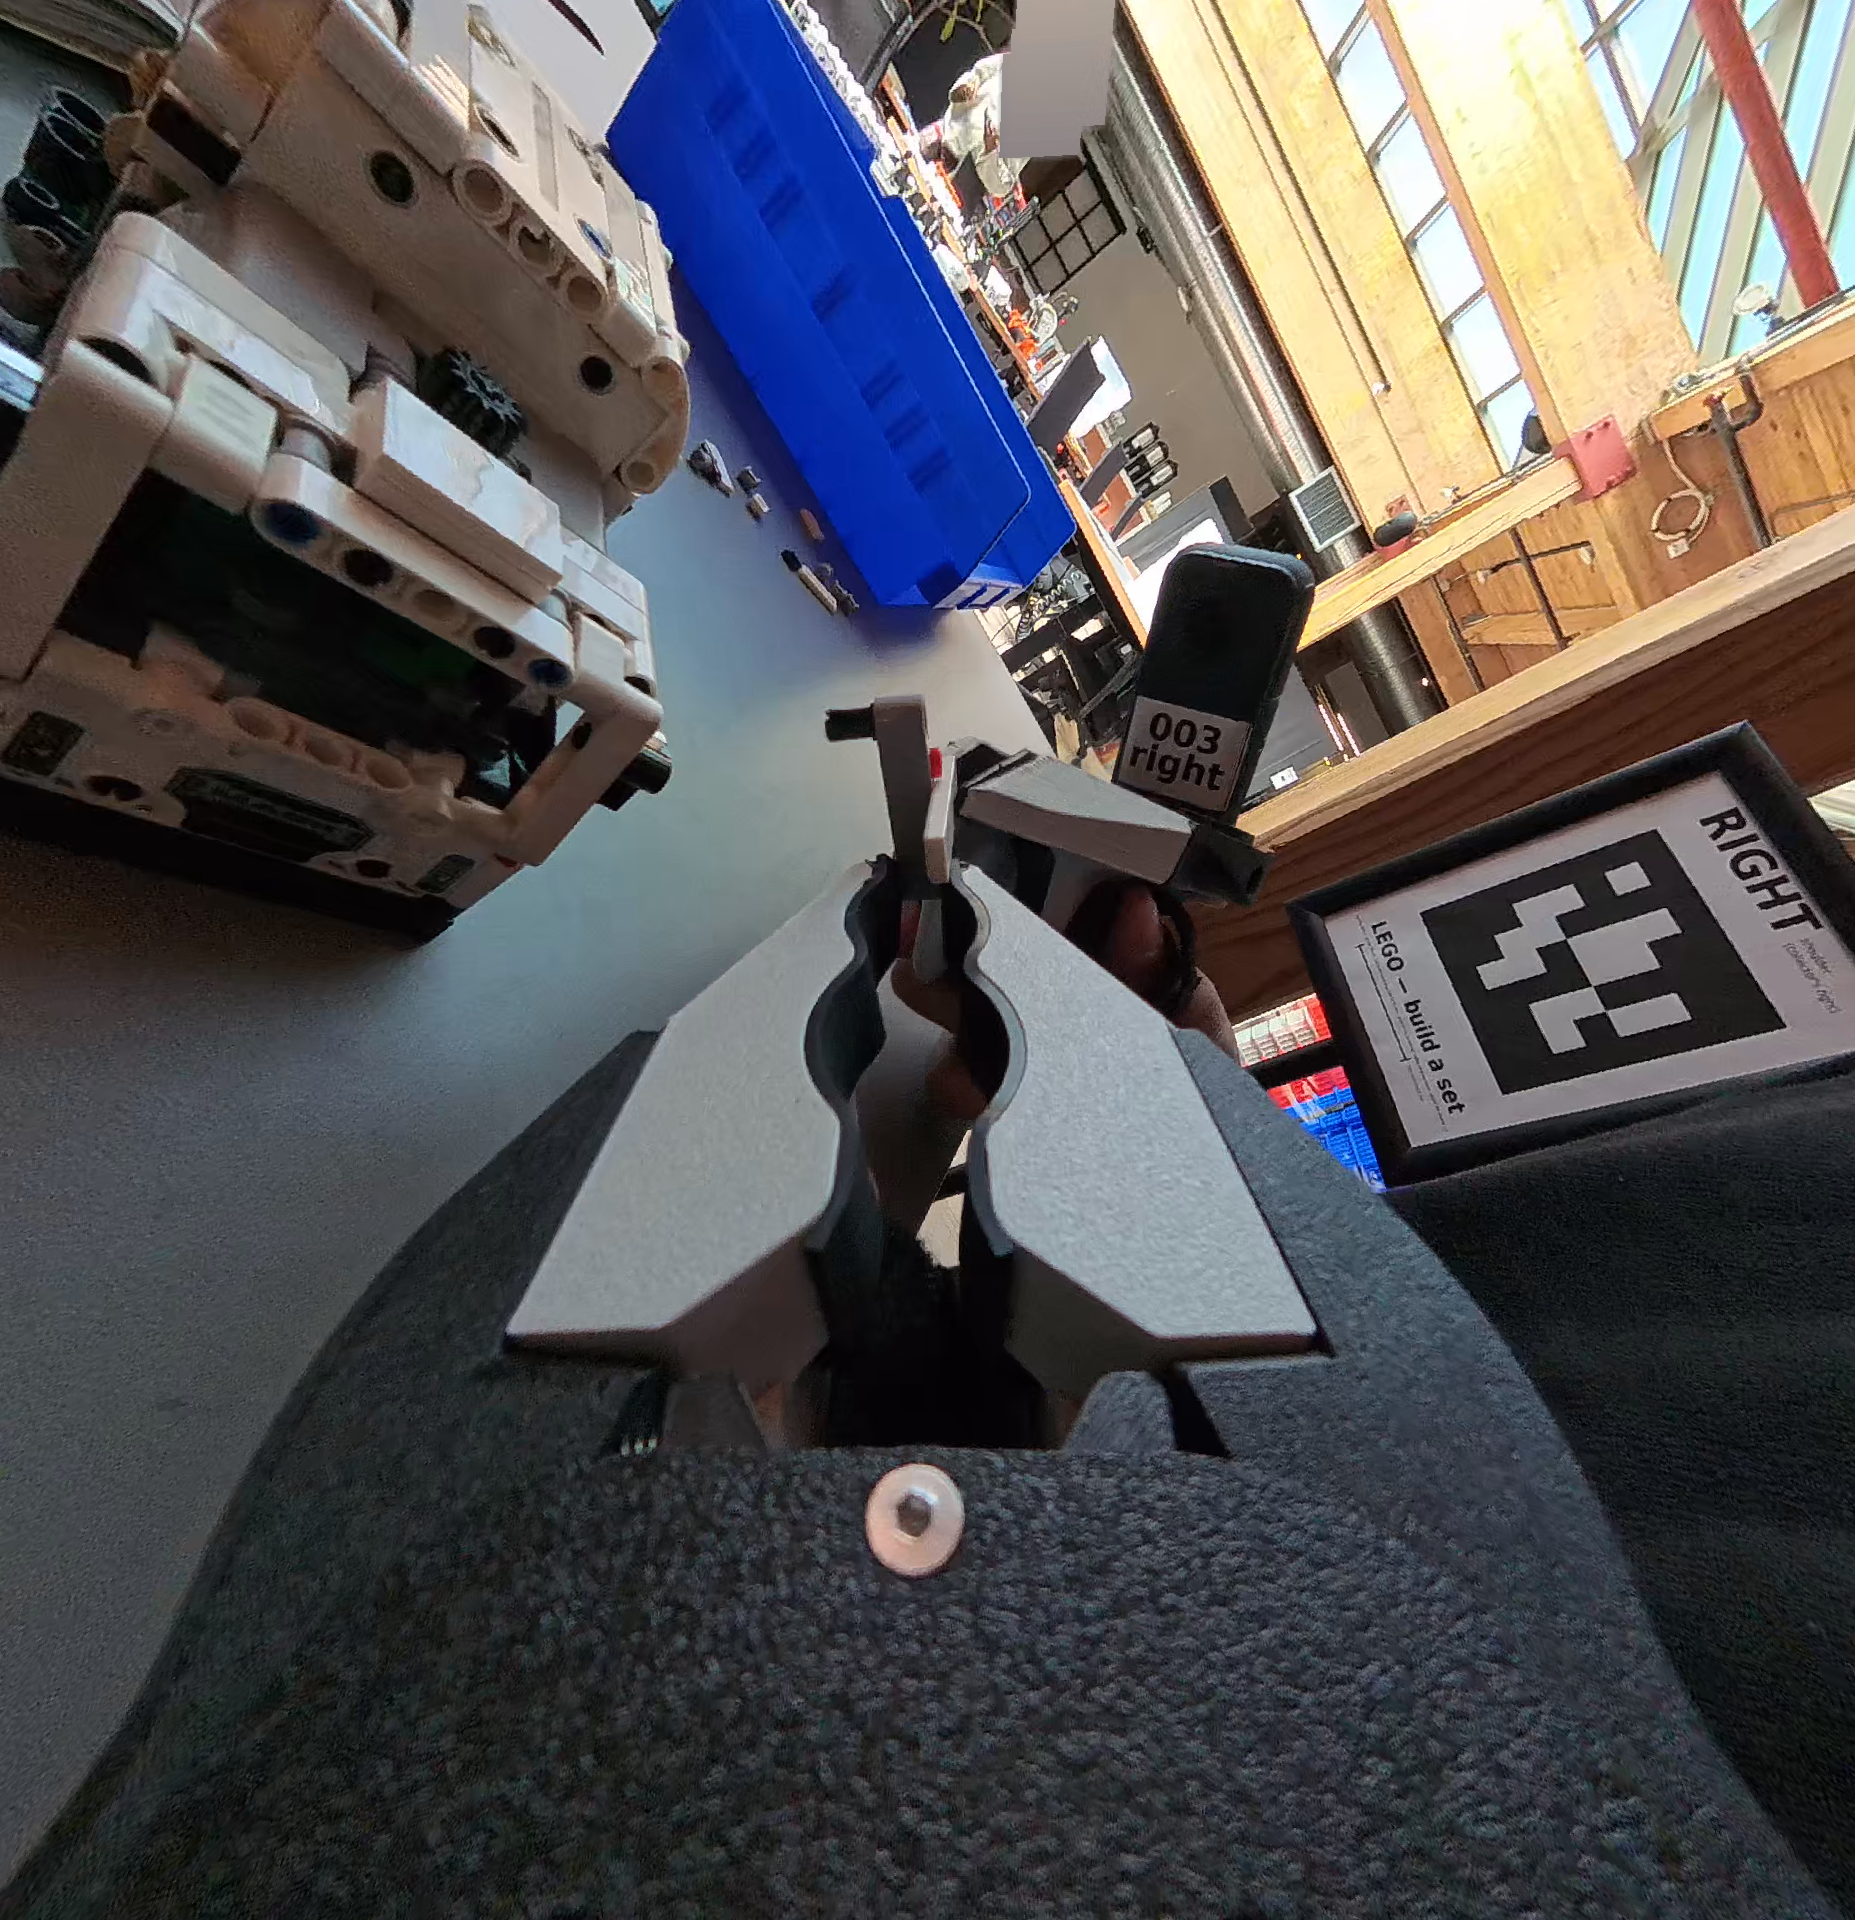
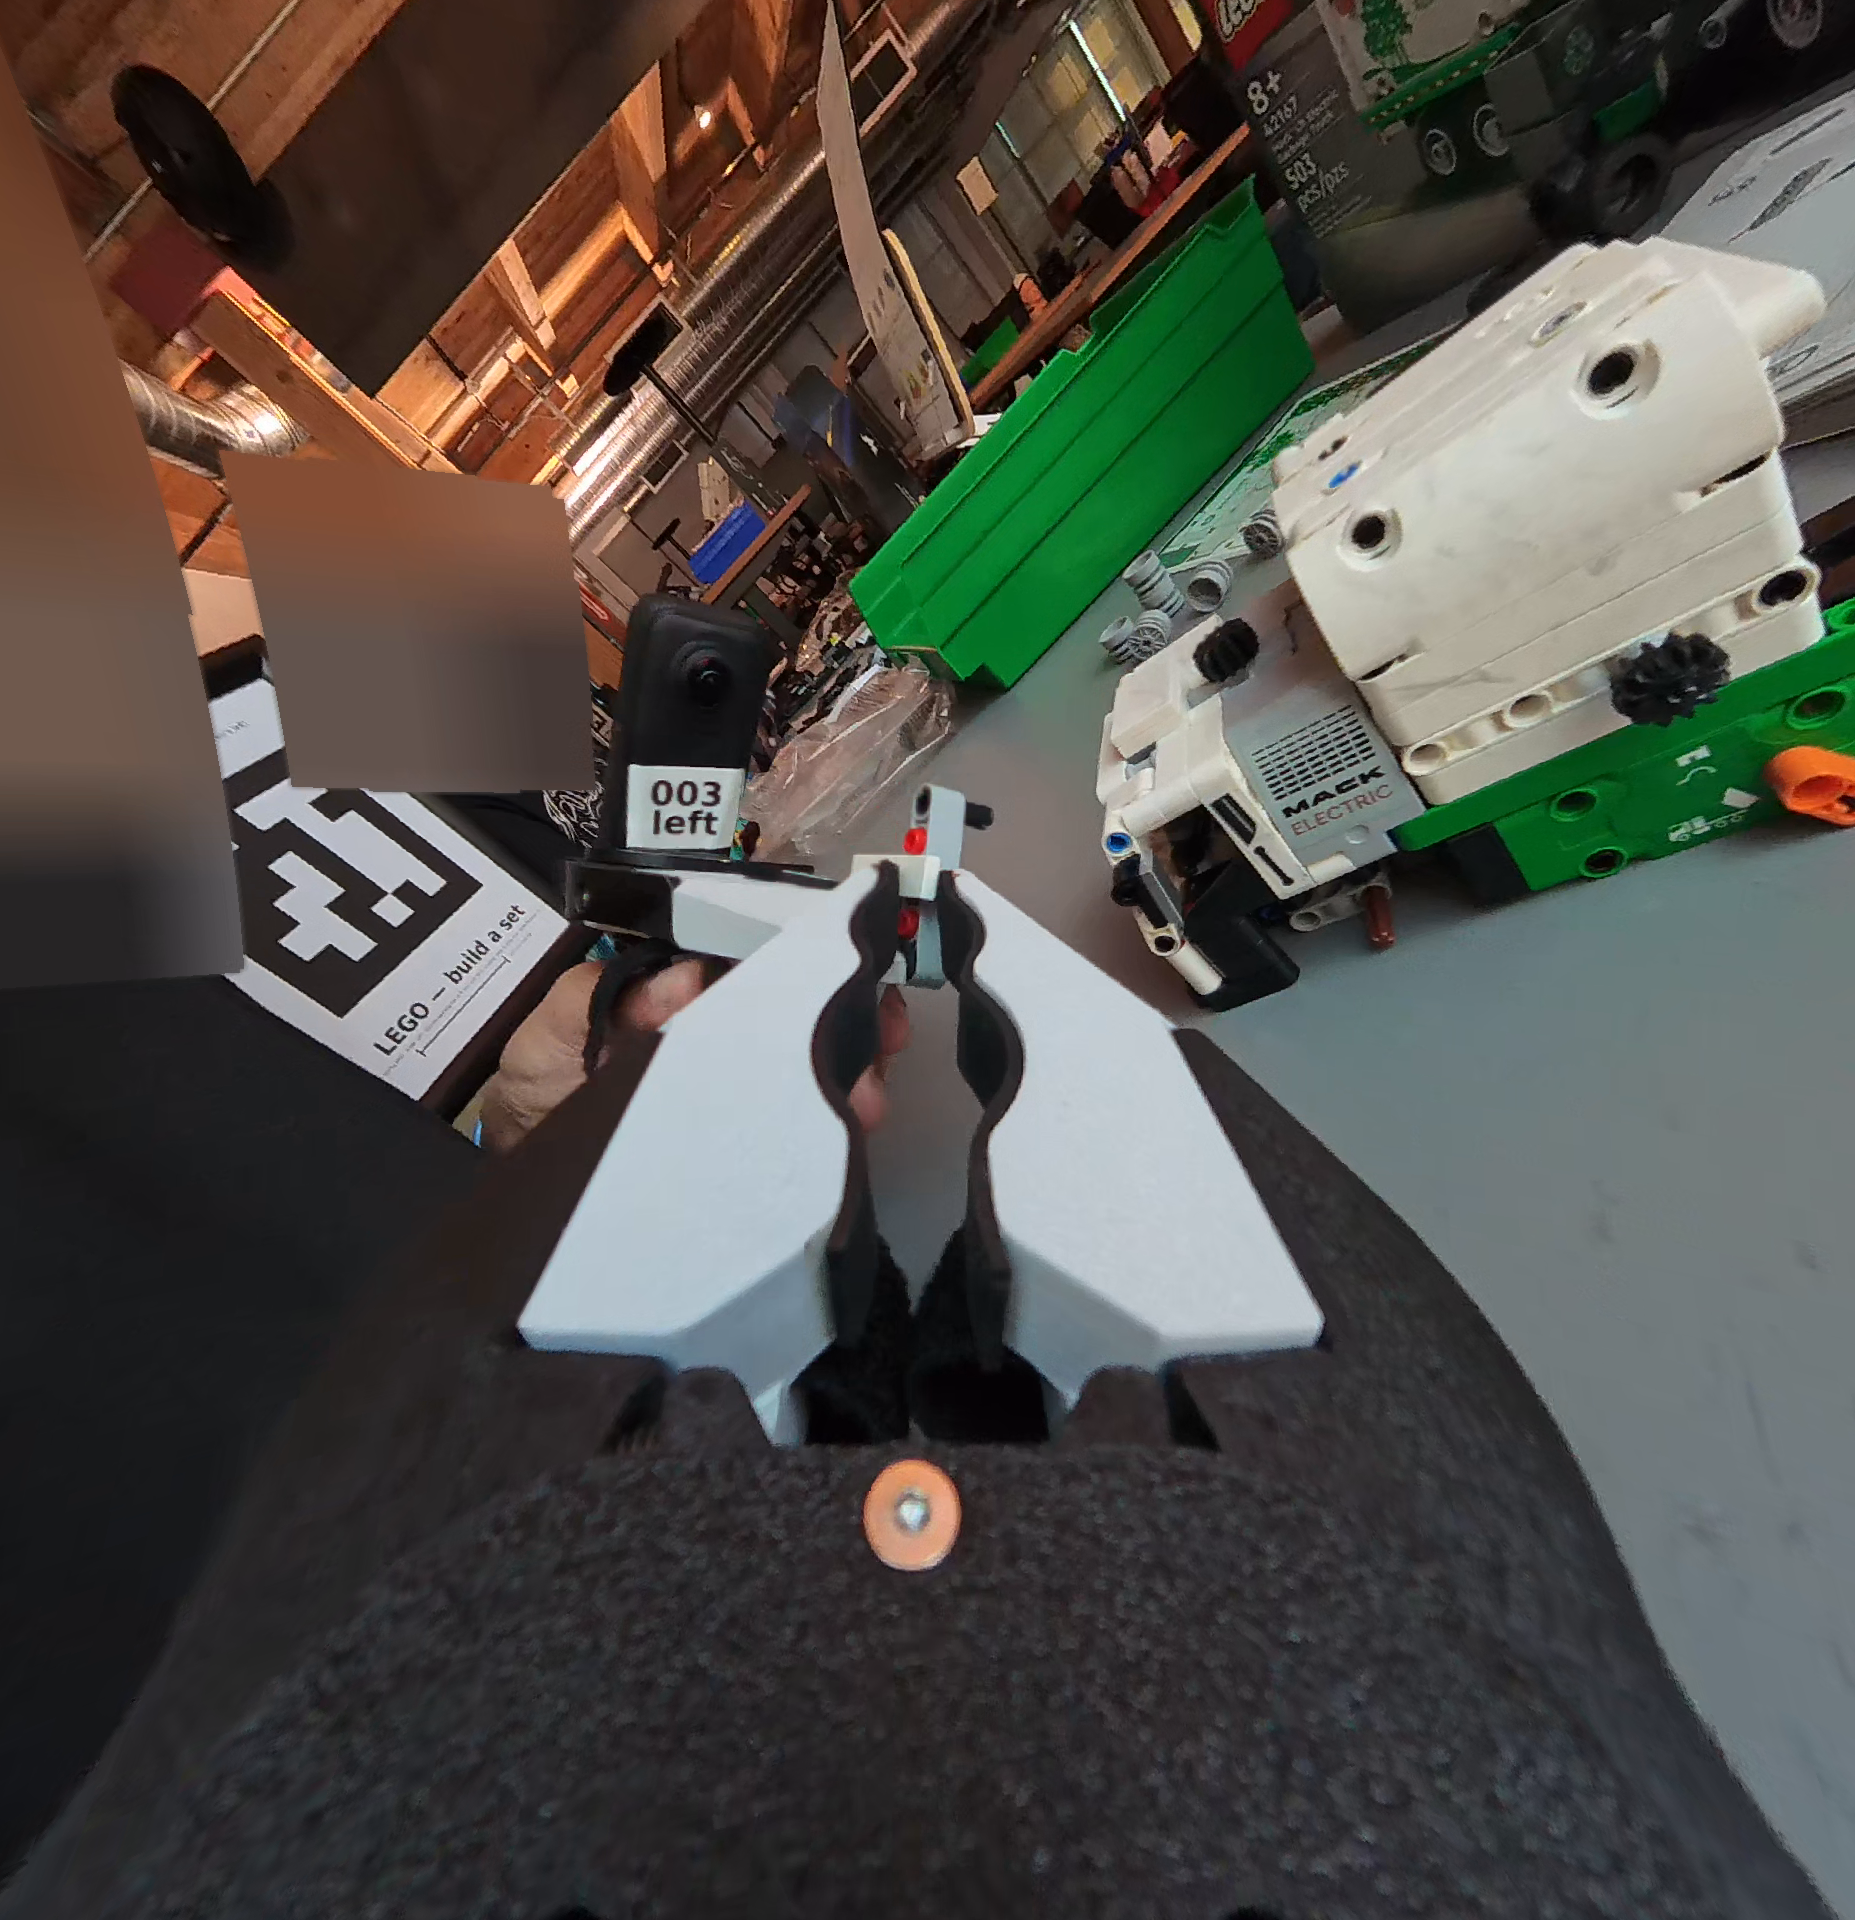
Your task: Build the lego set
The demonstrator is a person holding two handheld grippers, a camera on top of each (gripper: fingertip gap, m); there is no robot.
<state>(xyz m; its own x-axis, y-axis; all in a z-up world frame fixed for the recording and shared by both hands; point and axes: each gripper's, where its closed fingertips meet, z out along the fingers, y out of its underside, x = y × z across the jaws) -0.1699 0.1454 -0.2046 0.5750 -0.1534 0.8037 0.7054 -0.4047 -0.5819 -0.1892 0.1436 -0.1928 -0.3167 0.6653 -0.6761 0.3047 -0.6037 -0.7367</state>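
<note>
Above the worktop (image 1: 227,1039), my left tool (image 1: 923,914) pinches a small grey sub-assembly (image 1: 918,790) — right view: right tool (image 2: 918,914) clamps it too. Truck (image 2: 1474,644) waits alongside; next, I'd press these pieces together.

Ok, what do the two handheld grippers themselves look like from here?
Both match: the left gripper and right gripper have pale grey wedge-shaped fingers with wavy black inner pads, on a black textured body with a round washer and screw. Each carries a black camera with a white label. Black straps wrap the hand.
</note>
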